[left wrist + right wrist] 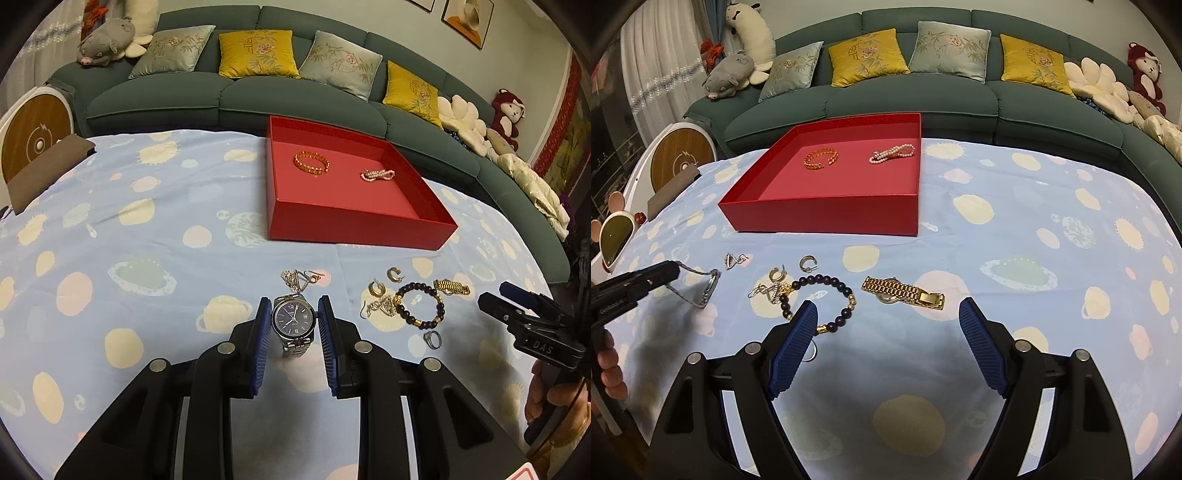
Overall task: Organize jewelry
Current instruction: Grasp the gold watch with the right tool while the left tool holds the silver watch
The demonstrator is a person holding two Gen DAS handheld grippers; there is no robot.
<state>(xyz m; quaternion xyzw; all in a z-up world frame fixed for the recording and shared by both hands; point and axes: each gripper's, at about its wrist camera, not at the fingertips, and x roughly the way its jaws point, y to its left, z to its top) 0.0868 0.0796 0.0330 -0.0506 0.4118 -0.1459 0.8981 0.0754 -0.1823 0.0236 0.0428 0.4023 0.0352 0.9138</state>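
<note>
Planet-print tablecloth (147, 229), silver watch (293, 319) clamped between left gripper (293, 317) pads

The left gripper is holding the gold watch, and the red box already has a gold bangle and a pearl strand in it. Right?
Not quite. The left gripper holds the silver watch with the dark dial, as the left wrist view shows. The gold watch lies on the cloth. The red box does hold the gold bangle and pearl strand.
</note>
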